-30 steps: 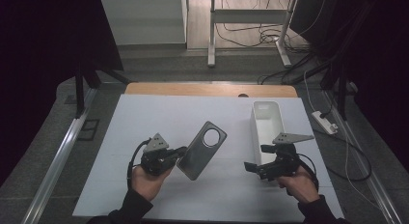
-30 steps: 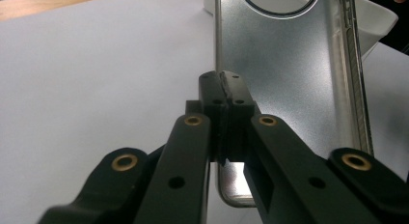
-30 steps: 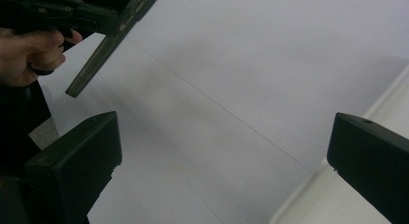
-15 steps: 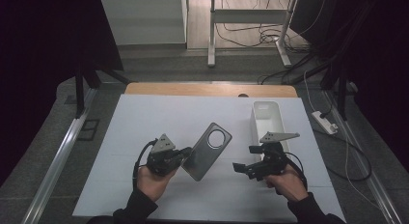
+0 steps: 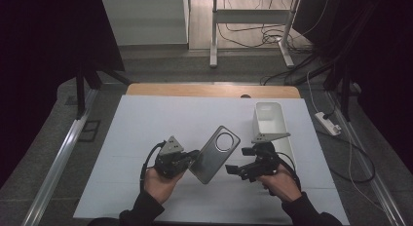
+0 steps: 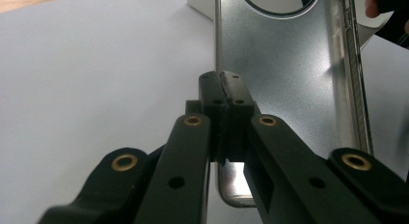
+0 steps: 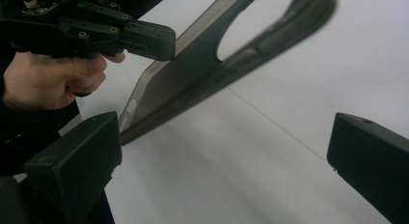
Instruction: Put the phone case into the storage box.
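Left gripper [image 5: 194, 157] jaws clamped on phone case [image 5: 215, 154]

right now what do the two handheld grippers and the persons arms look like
Both the left gripper and the right gripper are black, with blocky jaw pads on linked bars fastened by brass-coloured rivets. Each carries a grey three-cornered plate on top, and a black cable loops from each body. The person wears dark long sleeves reaching to the wrists.

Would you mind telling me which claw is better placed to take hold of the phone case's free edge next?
The right claw: it is open and close beside the phone case, facing it. The left claw is shut on the case's opposite edge, holding it.
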The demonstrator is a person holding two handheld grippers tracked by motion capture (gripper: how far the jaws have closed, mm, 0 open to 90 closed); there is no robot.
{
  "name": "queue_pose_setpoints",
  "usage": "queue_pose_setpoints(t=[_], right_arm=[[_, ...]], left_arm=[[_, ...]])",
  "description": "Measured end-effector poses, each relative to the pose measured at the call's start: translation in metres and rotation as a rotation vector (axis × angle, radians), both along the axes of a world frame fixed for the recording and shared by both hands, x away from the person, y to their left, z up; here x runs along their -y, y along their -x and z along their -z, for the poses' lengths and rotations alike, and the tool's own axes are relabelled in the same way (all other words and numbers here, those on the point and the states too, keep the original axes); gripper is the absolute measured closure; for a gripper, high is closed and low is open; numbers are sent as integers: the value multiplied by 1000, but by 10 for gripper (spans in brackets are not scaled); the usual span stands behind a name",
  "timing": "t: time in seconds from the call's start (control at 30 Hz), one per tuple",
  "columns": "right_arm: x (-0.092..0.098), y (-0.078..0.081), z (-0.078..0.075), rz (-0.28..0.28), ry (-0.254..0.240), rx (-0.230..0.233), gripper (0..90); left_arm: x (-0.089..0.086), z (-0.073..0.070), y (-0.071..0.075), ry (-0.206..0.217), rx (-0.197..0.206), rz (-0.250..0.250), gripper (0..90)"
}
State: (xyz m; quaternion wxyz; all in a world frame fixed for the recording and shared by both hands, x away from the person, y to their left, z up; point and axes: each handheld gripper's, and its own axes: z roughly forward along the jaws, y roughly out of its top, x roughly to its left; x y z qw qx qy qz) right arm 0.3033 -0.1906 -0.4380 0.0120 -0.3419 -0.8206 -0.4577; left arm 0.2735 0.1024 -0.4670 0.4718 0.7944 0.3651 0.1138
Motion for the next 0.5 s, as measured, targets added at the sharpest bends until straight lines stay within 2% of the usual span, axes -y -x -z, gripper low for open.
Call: queue_pose_setpoints(t=[0.23,0.5], right_arm=[[-9,-1,1,2,4,-23,0],[-21,0,3,-10,44,-27,0]], left_arm=[[4,-1,1,4,3,14,891],[5,-3,3,5,12,18,890]])
